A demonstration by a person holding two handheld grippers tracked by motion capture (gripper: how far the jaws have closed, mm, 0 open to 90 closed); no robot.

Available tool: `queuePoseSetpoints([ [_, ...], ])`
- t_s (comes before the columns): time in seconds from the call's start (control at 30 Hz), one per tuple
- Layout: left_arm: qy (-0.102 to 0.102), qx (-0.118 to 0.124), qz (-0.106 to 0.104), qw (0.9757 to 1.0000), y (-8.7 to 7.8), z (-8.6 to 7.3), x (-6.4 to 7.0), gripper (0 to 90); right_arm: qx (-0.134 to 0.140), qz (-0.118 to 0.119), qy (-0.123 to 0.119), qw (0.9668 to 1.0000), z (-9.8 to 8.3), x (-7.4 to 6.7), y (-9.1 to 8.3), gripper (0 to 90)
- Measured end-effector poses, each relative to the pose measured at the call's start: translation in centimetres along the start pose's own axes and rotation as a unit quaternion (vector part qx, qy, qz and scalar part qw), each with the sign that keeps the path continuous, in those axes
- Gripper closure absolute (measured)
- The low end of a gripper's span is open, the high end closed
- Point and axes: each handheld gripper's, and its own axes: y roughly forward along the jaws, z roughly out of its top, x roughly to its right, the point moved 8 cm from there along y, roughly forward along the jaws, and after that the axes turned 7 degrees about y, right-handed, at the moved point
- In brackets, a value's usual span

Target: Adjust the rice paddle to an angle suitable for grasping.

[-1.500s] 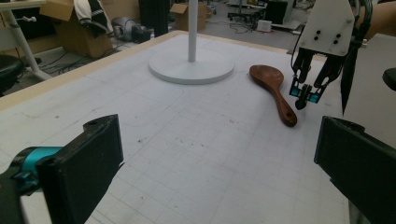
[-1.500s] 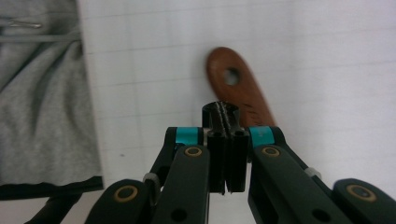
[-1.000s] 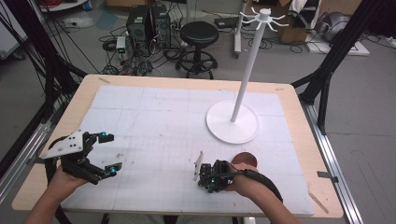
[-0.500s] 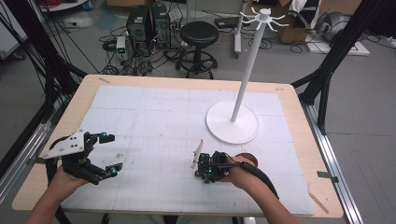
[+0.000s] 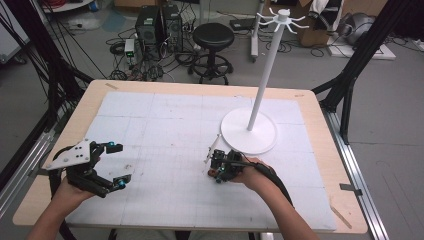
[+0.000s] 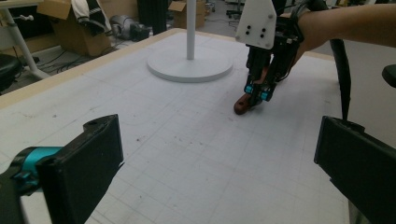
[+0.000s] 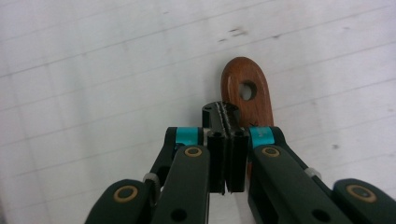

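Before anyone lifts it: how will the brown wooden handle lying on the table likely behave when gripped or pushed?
The wooden handle looks solid, so it is probably stiff, not floppy. It lies flat on the table, so a push should slide it rather than roll it. Its polished sheen suggests it may slip in the right gripper.

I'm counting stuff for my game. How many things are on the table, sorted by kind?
White hanger stand: 1
Brown wooden handle with a hole: 1
Hand-held grippers: 2, the left gripper and the right gripper
Total: 4
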Motion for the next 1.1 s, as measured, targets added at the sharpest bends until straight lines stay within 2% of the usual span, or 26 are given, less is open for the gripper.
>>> queuePoseSetpoints([
  [0.2,0.000,-0.002,0.000,1.0000,0.1,0.0,0.0,1.8,0.007,-0.002,0.026,0.9997,0.2,1.0,-0.1,89.5],
  [0.33,0.000,-0.002,-0.001,1.0000,0.1,-0.1,0.1,1.8,0.007,-0.018,0.048,0.9987,0.3,2.0,0.0,89.5],
  [0.47,-0.001,-0.003,-0.001,1.0000,0.1,-0.1,0.1,1.8,0.010,-0.026,0.059,0.9978,0.3,2.8,0.2,89.5],
  [0.57,0.000,-0.002,-0.002,1.0000,0.1,-0.1,0.1,1.8,0.010,-0.021,0.066,0.9975,0.3,2.9,0.3,89.5],
  [0.6,-0.001,-0.003,-0.001,1.0000,0.1,-0.1,0.0,1.8,0.013,-0.018,0.062,0.9978,0.4,2.9,0.3,89.4],
  [0.73,-0.002,-0.001,0.000,1.0000,0.0,-0.1,0.0,1.8,0.026,-0.016,0.059,0.9978,0.3,2.8,-0.4,89.4],
  [0.83,-0.001,-0.002,-0.001,1.0000,0.0,-0.1,0.1,1.8,0.035,-0.019,0.067,0.9970,-0.1,3.2,-1.2,89.4],
  [0.93,-0.001,-0.002,-0.001,1.0000,0.0,-0.1,0.1,1.8,0.046,-0.020,0.085,0.9952,-0.7,3.8,-2.0,89.4],
  [0.97,-0.001,-0.002,-0.001,1.0000,0.0,-0.1,0.1,1.8,0.047,-0.024,0.091,0.9945,-1.0,4.1,-2.2,89.4],
  [1.0,0.000,-0.002,-0.001,1.0000,0.0,-0.1,0.1,1.8,0.046,-0.027,0.085,0.9949,-1.2,4.4,-2.4,89.4],
  [1.03,0.000,-0.002,-0.001,1.0000,0.0,-0.1,0.1,1.8,0.047,-0.028,0.099,0.9935,-1.5,4.5,-2.5,89.4],
  [1.1,0.000,-0.002,-0.001,1.0000,0.0,-0.1,0.1,1.8,0.046,-0.031,0.103,0.9931,-1.8,4.8,-2.6,89.4],
])
